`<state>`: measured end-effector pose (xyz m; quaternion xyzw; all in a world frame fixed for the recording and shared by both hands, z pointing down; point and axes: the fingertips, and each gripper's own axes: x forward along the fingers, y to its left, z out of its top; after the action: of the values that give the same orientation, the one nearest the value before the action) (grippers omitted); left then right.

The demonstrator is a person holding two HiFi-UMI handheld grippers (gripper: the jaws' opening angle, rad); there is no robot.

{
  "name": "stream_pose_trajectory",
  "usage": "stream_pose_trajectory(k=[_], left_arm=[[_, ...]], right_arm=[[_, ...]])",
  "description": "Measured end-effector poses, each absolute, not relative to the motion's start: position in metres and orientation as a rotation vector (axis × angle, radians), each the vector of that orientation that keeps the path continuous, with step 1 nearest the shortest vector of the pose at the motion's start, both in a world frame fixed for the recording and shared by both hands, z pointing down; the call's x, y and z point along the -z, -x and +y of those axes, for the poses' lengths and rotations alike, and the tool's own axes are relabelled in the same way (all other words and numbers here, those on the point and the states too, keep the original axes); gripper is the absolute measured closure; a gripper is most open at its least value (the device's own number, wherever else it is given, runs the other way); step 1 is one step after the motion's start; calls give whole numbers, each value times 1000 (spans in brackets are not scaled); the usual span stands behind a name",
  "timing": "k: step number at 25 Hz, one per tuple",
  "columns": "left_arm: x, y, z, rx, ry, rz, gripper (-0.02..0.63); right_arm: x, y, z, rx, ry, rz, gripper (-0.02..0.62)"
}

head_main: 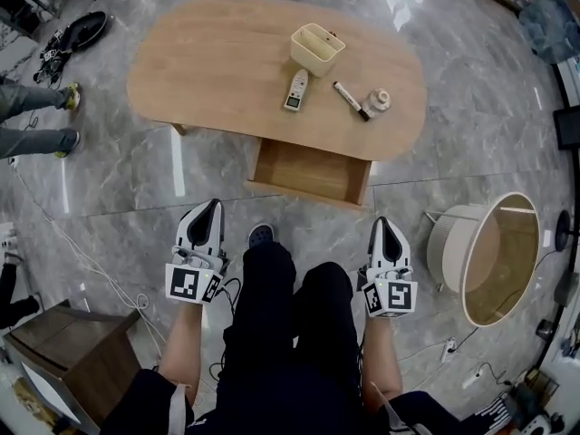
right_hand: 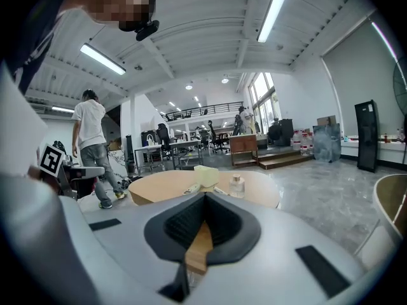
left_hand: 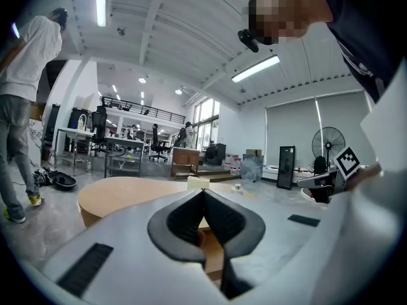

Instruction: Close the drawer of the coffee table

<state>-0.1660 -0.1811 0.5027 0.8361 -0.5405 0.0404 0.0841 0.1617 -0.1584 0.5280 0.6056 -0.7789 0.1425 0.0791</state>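
Note:
The oval wooden coffee table [head_main: 208,71] stands ahead of me on the grey marble floor. Its drawer [head_main: 313,172] is pulled out toward me and looks empty. My left gripper [head_main: 214,205] is held low near my left knee, short of the drawer and to its left. My right gripper [head_main: 380,222] hangs just right of the drawer's front corner and nearer me. Both are shut with nothing between the jaws. In the left gripper view the tabletop [left_hand: 127,192] shows past the shut gripper [left_hand: 203,192]. The right gripper view shows the table [right_hand: 172,184] beyond the shut gripper [right_hand: 205,196].
On the tabletop sit a cream bin [head_main: 317,48], a handheld device [head_main: 296,90], a marker [head_main: 348,99] and a small bottle [head_main: 377,101]. A round white side table [head_main: 494,256] stands at right, a dark wooden box [head_main: 63,352] at lower left. A person's legs [head_main: 36,116] are at left; cables lie on the floor.

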Motion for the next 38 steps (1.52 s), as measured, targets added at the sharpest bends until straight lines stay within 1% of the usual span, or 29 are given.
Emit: stream_pose_trajectory(k=[11,18,25,32,38], left_arm=[[-655,185,-180,-120,-2520,-1669,580],[-722,173,-173,-144,-2559,-1624,581],[-744,159,-174,-144,-2563,-1577,580],[-744,153,-180,-162,-2585,-1581,580],[-751,153,-177,-152,-2569,-1567,580]], right_arm=[[-673,-178,-146,-312,-1880,-2346,569],[-741,-192,-129,-327,-1884,-2315,569],[-760,-199,-125,-361,-1917,-2293,569],[-761,-197,-125,-308,-1890,-2288,568],[-769,-195,-121,-335,-1866,-2289,566]])
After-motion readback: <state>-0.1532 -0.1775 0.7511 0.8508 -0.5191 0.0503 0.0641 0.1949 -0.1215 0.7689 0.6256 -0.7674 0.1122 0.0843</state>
